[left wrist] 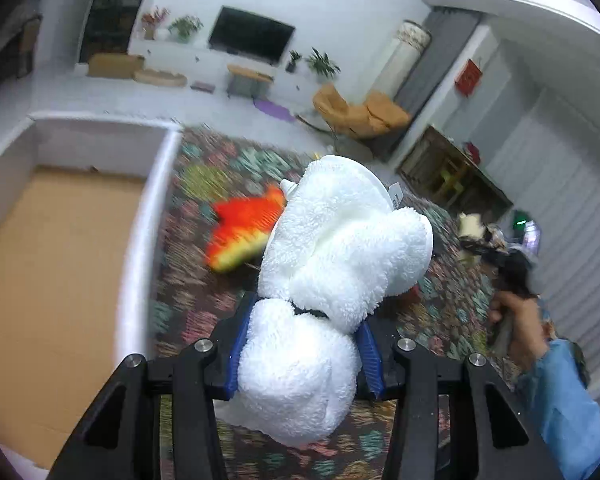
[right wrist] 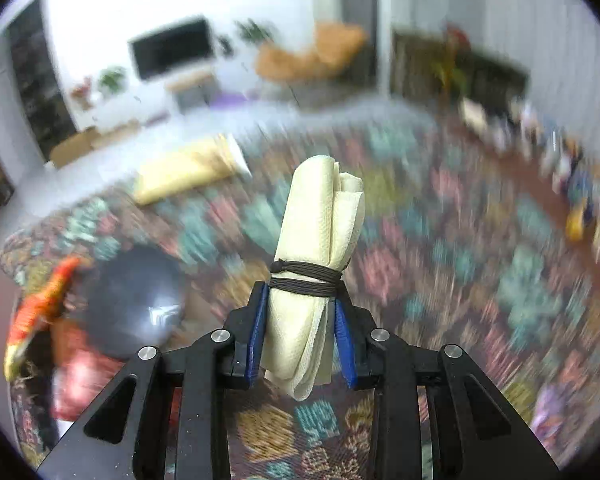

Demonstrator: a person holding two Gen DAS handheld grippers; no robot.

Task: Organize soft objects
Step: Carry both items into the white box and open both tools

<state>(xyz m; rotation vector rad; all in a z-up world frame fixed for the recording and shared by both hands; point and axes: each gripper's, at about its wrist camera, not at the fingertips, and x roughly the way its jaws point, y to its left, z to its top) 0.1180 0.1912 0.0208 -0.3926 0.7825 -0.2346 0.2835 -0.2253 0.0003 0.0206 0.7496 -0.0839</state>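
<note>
White fluffy plush toy [left wrist: 332,264] is pinched between the blue pads of the left claw [left wrist: 304,344], lifted above the patterned rug [left wrist: 204,304] just right of the white rim of an open cardboard-floored box [left wrist: 148,240]. Cream rolled cloth [right wrist: 320,248], bound with dark cord [right wrist: 306,278], is pinched in the right claw [right wrist: 302,332], over open rug with a grey ball [right wrist: 134,304] lower left.
</note>
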